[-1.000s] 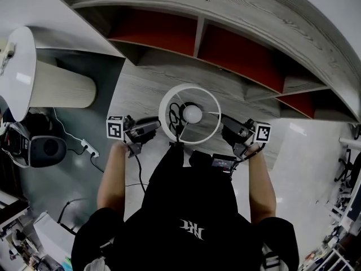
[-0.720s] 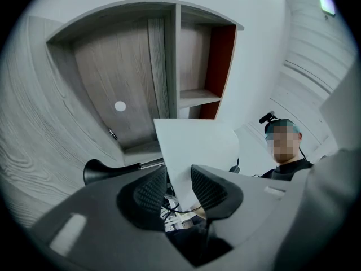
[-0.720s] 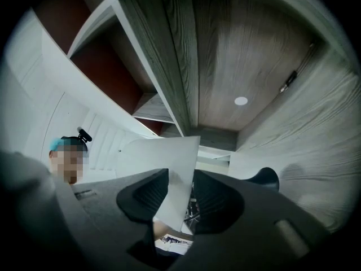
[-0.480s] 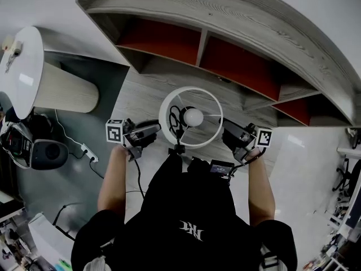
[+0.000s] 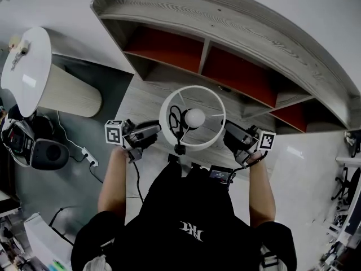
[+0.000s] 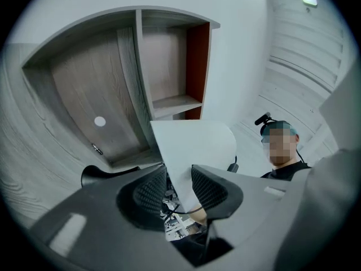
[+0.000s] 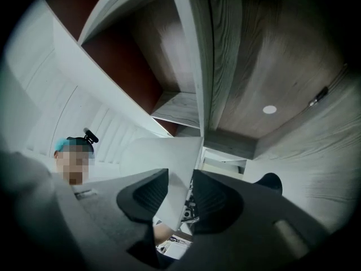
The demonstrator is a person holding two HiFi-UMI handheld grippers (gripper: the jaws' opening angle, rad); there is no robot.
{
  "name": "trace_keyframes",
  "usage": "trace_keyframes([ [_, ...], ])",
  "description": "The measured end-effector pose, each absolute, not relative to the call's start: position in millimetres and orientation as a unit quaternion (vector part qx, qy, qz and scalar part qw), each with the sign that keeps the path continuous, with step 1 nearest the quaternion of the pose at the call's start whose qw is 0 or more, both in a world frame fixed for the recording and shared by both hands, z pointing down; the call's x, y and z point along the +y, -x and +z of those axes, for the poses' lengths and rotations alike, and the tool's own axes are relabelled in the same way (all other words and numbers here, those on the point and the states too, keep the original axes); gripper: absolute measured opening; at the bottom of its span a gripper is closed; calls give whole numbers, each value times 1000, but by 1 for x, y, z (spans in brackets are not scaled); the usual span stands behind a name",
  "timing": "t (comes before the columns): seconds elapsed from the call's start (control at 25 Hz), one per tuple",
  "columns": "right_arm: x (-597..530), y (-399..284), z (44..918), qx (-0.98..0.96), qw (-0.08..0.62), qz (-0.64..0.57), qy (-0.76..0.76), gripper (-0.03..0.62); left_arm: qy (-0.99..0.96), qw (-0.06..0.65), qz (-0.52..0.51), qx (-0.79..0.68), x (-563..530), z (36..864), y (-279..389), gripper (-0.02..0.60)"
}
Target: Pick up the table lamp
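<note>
From above in the head view, the table lamp shows as a white round shade [image 5: 193, 88] with its bulb [image 5: 195, 117] in the middle. It hangs in the air in front of the person's chest. My left gripper [image 5: 152, 132] is shut on the shade's left wall and my right gripper [image 5: 229, 134] on its right wall. In the left gripper view the white shade wall [image 6: 194, 145] stands pinched between the ribbed pads of my left gripper [image 6: 179, 188]. The right gripper view shows the same: the shade wall [image 7: 163, 157] sits between the pads of my right gripper [image 7: 180, 193]. The lamp's base is hidden under the shade.
A curved grey wooden shelf unit [image 5: 225, 44] with red back panels stands just beyond the lamp. A round white table [image 5: 28, 66] on a ribbed column is at the left, with a dark round device [image 5: 49, 150] and a power strip [image 5: 89, 150] on the floor nearby.
Both grippers have risen with the lamp between them; the shade looks larger and closer in the head view. The grips on the shade are unchanged.
</note>
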State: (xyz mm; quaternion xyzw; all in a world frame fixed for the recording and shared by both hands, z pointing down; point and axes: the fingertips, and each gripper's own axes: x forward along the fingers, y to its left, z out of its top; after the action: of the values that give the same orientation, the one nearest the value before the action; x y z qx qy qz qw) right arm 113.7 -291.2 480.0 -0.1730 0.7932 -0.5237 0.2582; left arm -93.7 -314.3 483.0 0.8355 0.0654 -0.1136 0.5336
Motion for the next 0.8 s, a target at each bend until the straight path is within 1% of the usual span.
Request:
trace_keyframes([
  [0.28,-294,-111,447,806,269,-504,159,133,-852,505,-120,63,-315,452,97,140],
  [0.8,-296,-88,401,830,259,-474,137,123,-870,467,-152,50,-309,401,122,143],
])
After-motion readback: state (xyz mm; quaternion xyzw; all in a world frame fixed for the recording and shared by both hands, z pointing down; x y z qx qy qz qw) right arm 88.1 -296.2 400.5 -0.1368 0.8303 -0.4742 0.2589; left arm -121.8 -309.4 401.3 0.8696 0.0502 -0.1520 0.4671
